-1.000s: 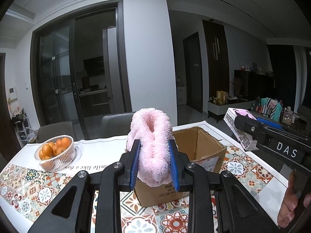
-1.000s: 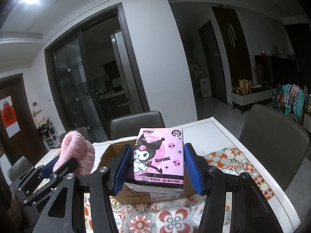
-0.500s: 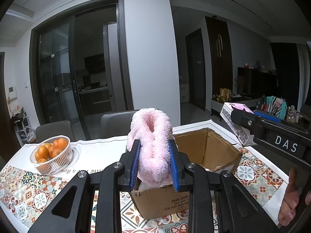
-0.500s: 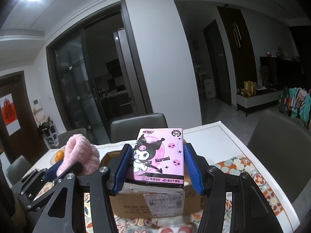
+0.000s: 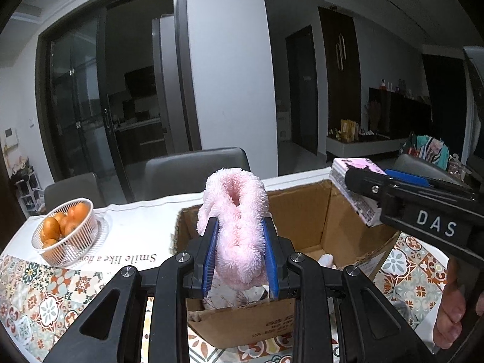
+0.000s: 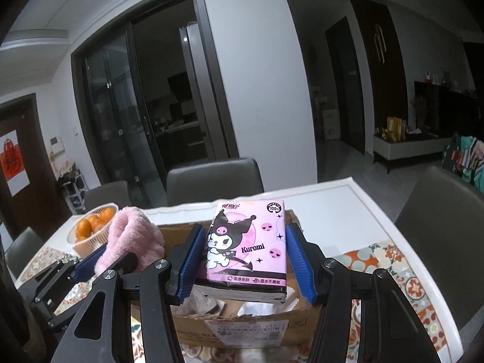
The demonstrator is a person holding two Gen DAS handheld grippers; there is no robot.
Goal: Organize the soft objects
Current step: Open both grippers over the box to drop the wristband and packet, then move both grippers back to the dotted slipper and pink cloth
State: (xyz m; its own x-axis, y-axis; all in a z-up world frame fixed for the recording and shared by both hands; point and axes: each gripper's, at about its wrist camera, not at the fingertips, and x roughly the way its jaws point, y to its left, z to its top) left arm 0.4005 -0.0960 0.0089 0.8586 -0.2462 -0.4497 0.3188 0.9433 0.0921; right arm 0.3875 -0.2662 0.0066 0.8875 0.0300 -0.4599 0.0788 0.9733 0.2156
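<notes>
My left gripper (image 5: 240, 255) is shut on a fluffy pink slipper (image 5: 237, 220) and holds it over the near-left part of an open cardboard box (image 5: 302, 208). My right gripper (image 6: 246, 260) is shut on a pink Kuromi tissue pack (image 6: 246, 242), held over the same box (image 6: 242, 329). The pack also shows in the left wrist view (image 5: 352, 187), above the box's right wall. The slipper also shows at the left of the right wrist view (image 6: 130, 239). White soft items lie inside the box.
A white basket of oranges (image 5: 65, 231) stands on the patterned table (image 5: 45, 299) to the left of the box. Grey chairs (image 5: 193, 172) stand along the far side, and another chair (image 6: 441, 227) stands at the right end.
Both grippers have moved forward and now hang over the box opening, each still holding its object. The box looks nearer and lower in both views.
</notes>
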